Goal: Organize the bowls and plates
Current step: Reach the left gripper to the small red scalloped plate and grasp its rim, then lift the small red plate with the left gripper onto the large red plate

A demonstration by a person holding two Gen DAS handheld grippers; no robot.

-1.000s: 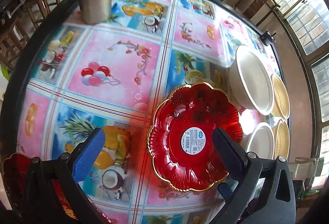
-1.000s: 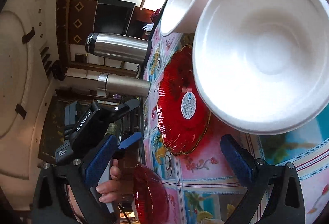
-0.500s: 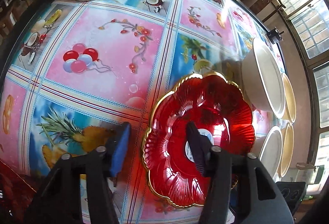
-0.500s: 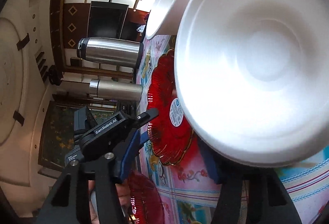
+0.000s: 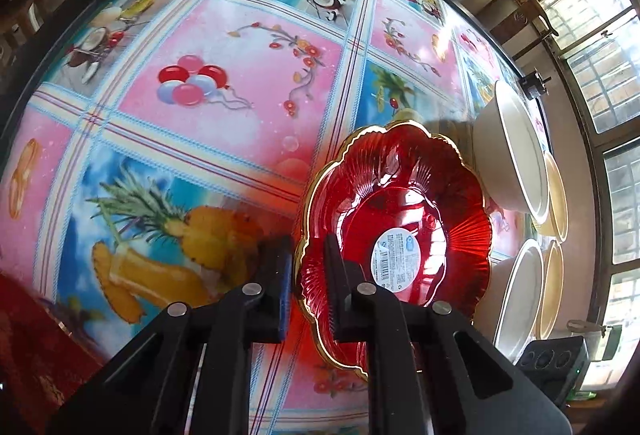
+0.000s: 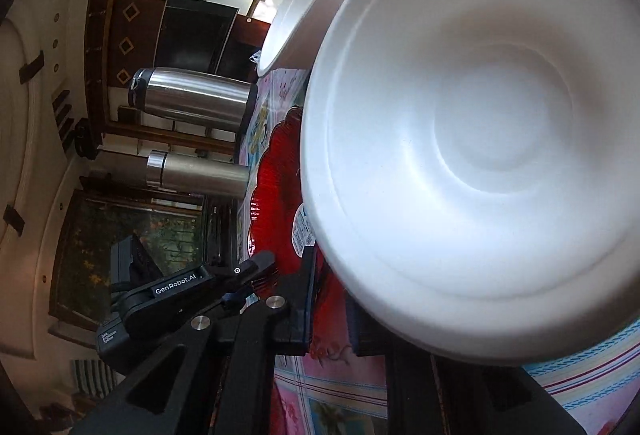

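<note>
My left gripper (image 5: 306,269) reaches in low, nearly closed, pinching the red plate's (image 5: 400,211) near rim. My right gripper (image 6: 330,299) clamps the big white bowl's (image 6: 480,139) rim, tilted off the table (image 5: 200,123).

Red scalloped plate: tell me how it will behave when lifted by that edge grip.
The red plate looks like thin glossy plastic, so probably light but slick. The left gripper pinches only its gold rim, so it may pivot or droop. Its ribbed, fluted wall likely adds some stiffness.
</note>
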